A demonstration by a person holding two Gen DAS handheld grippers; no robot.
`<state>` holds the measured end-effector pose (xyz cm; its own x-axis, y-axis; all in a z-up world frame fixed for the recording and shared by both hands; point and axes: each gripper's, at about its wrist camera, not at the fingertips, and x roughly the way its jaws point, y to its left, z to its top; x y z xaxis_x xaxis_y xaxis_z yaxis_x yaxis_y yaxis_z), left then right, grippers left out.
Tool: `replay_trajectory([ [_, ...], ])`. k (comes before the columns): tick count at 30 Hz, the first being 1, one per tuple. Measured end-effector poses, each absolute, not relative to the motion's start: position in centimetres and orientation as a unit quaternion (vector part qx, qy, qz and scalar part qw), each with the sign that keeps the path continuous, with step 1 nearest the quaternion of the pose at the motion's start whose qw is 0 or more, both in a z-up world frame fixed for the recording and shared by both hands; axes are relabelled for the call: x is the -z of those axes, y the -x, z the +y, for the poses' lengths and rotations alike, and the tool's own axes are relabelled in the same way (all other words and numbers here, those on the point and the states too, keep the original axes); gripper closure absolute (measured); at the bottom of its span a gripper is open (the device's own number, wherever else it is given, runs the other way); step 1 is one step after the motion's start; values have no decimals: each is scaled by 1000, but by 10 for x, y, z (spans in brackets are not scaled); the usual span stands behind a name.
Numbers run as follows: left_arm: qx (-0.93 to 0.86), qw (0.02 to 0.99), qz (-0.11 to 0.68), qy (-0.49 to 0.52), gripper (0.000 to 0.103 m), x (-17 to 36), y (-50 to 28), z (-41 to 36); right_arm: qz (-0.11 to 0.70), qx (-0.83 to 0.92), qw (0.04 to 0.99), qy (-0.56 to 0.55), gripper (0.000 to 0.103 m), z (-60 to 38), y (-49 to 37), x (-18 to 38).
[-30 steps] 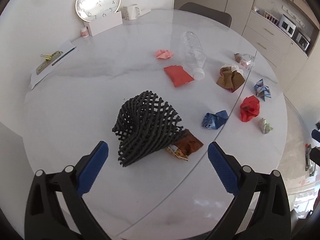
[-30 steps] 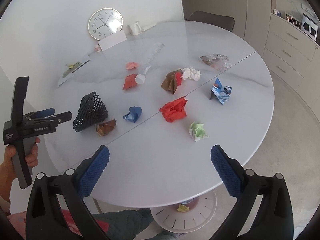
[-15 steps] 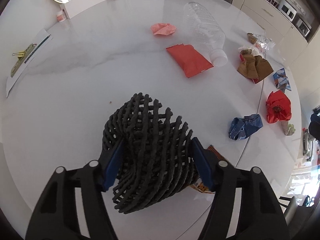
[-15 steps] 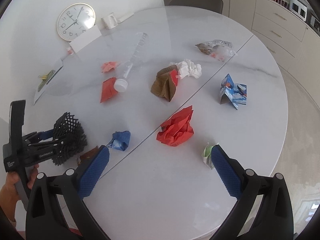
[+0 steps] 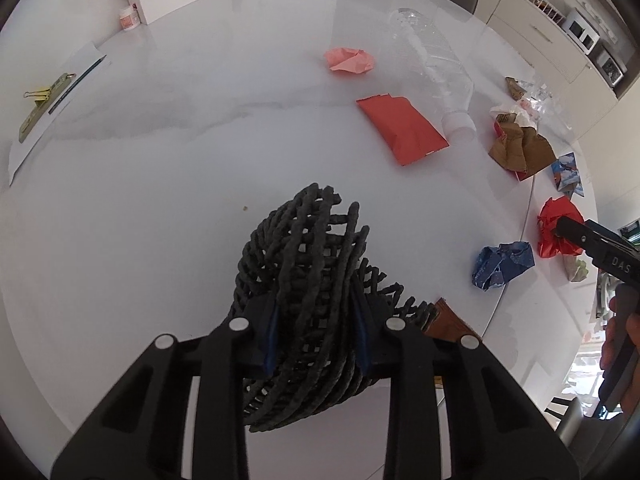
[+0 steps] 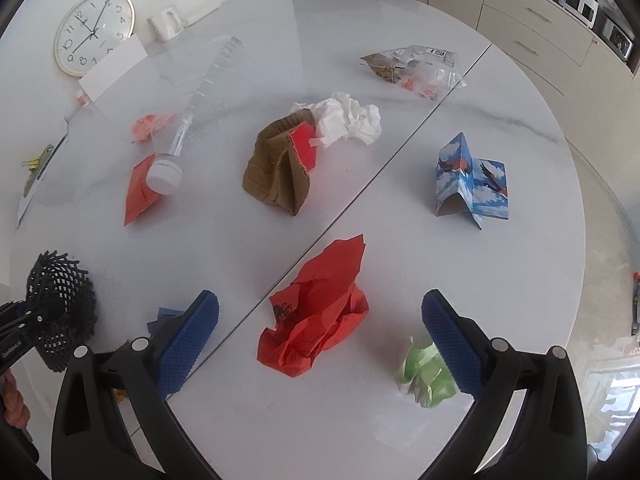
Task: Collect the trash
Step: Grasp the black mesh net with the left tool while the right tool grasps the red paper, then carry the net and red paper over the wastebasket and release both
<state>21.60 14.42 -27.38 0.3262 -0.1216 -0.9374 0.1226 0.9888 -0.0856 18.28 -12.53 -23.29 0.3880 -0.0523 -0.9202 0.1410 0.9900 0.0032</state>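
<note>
My left gripper is shut on a black foam net, squeezing it between the blue pads; the net also shows in the right wrist view. My right gripper is open, its jaws wide on either side of a crumpled red paper, just above the white round table. A green paper ball lies by the right finger. A blue crumpled paper and a brown wrapper lie near the net.
Other litter lies on the table: a red packet, pink paper, a clear bottle, brown cardboard, white tissue, blue folded card, clear plastic bag. A clock and mug stand at the back.
My left gripper moved forward and closed on the black net, squeezing it. My right gripper moved in over the table and down around the red paper, still open.
</note>
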Motion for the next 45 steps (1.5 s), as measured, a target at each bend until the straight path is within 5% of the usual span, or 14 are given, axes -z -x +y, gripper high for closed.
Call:
replay_trajectory([
  [2,78,816,573,-2,75,273,-216,144,557,56,828,-38,14,-125,-184,239],
  [6,84,817,570,-2,82,270,-215,142,570,45,819,-44,61,-123,-187,247],
  [10,87,827,555,-2,83,256,-211,144,552,32,832,-53,74,-124,-182,231],
  [19,112,856,505,4,83,190,-181,134,488,-11,869,-76,75,-137,-149,157],
  [28,164,860,484,-13,83,153,-110,44,467,-52,881,-59,74,-173,-63,108],
  [45,200,796,571,1,83,231,42,-137,509,-139,850,2,73,-280,60,121],
])
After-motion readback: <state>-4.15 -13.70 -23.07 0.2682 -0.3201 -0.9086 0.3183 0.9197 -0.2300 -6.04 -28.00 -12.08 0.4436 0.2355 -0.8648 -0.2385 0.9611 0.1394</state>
